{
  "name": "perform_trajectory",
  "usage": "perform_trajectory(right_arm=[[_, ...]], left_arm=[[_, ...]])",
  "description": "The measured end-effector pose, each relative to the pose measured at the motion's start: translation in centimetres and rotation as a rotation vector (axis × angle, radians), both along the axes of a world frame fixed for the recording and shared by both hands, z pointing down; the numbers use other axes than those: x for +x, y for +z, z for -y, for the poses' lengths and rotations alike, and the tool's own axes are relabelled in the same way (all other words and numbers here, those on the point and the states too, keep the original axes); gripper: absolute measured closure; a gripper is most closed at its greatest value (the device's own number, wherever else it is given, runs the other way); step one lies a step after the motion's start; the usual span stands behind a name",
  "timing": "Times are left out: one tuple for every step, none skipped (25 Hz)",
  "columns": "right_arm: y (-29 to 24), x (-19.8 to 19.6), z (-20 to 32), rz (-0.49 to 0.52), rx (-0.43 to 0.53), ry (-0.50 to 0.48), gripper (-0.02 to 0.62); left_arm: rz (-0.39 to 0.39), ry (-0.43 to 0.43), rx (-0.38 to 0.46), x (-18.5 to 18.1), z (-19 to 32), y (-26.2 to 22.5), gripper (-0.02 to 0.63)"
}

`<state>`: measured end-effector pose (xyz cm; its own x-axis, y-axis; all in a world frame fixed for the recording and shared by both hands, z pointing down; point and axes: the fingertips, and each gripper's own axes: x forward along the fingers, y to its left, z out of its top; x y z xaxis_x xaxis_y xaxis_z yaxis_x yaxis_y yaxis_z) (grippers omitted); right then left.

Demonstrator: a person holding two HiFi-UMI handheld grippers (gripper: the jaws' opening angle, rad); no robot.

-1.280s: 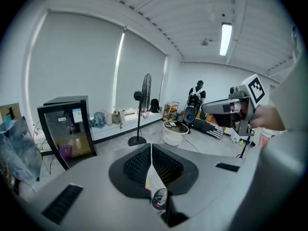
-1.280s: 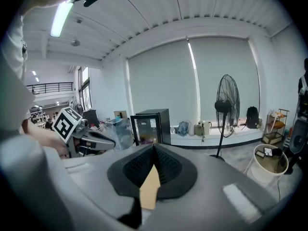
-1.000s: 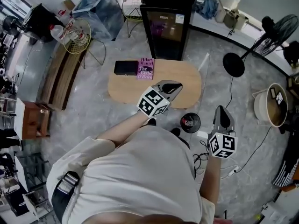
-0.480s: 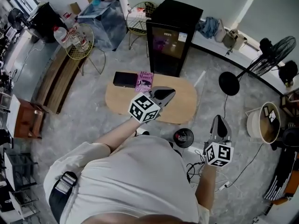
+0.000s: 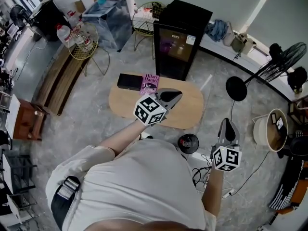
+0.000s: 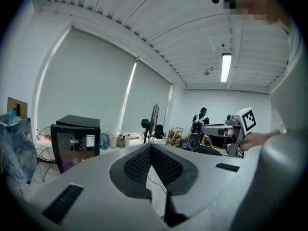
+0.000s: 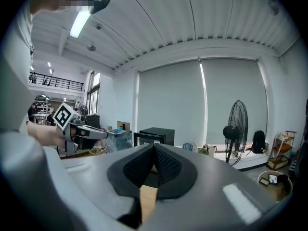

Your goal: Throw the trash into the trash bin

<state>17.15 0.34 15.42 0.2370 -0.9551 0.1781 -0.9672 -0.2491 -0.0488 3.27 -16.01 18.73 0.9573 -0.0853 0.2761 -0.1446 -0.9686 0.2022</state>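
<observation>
Meanwhile, the left gripper [image 5: 179, 94] and right gripper [image 5: 228, 121] have risen slightly; each has fingers pressed together on nothing; so no trash is heading for the bin [image 5: 187, 143].

shirt [image 5: 144, 182]: off-white, short sleeves | waist: black item [image 5: 65, 198] with a grey striped piece, kind unclear | left gripper [image 5: 176, 94]: grey shell, black-and-white marker cube | right gripper [image 5: 228, 122]: same grey shell, same cube | pads [image 6: 139, 163]: black, ribbed
</observation>
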Motion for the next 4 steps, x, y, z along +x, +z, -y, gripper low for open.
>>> perform_trajectory(right_arm=[[-0.03,0.04,0.03,-0.001,0.001,0.001,0.584],[-0.07,0.07,0.06,-0.001,0.002,0.003,0.584],[-0.12,0.11,0.09,-0.002,0.003,0.004,0.584],[-0.17,0.16,0.12,-0.003,0.004,0.006,0.584]], left_arm=[[-0.002,-0.001,0.001,-0.01,0.09,-0.05,0.600],[-0.004,-0.001,0.001,-0.01,0.19,-0.11,0.600],[-0.007,-0.002,0.002,0.00,0.30,-0.16,0.600],[-0.010,-0.002,0.002,0.01,0.40,-0.22,0.600]])
